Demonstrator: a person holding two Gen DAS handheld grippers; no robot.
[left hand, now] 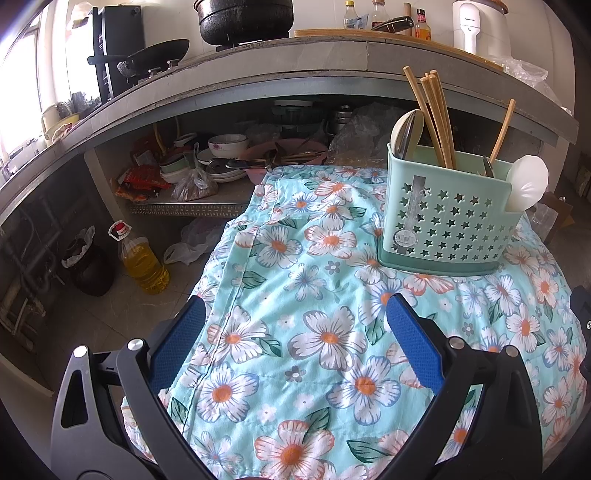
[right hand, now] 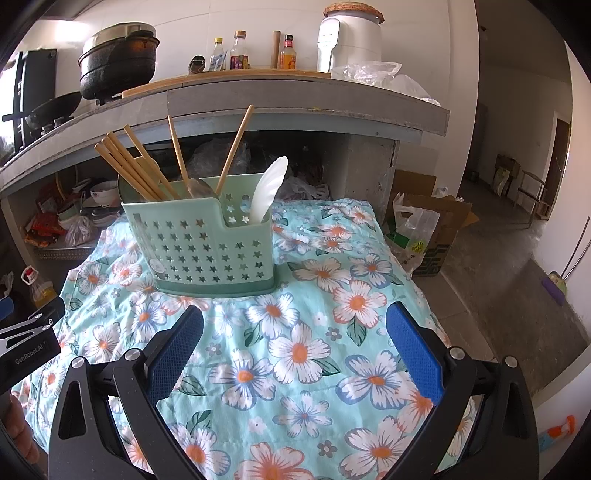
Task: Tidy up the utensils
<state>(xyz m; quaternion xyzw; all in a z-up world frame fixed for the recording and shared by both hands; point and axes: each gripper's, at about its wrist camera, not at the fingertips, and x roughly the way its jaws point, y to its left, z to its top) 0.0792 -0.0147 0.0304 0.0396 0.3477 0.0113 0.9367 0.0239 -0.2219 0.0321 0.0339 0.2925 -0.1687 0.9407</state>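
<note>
A mint-green utensil holder (left hand: pixel 447 221) (right hand: pixel 207 247) with star-shaped holes stands on a floral cloth (left hand: pixel 314 332) (right hand: pixel 303 350). Several wooden chopsticks (left hand: pixel 432 118) (right hand: pixel 129 166) lean in it, along with a metal spoon (left hand: pixel 406 133) and a white plastic spoon (left hand: pixel 526 184) (right hand: pixel 267 188). My left gripper (left hand: pixel 295 343) hovers open over the cloth, short of the holder and left of it, holding nothing. My right gripper (right hand: pixel 295 347) is open too, just in front of the holder, with only cloth between its blue pads (right hand: pixel 413 347).
Behind the cloth runs a concrete counter (left hand: pixel 332 55) (right hand: pixel 295 96) with a black pot (left hand: pixel 243 18), bottles and a white appliance (right hand: pixel 351 40). The shelf under it holds bowls and plates (left hand: pixel 225 155). An oil bottle (left hand: pixel 144 262) stands on the floor at left, a cardboard box (right hand: pixel 439 229) at right.
</note>
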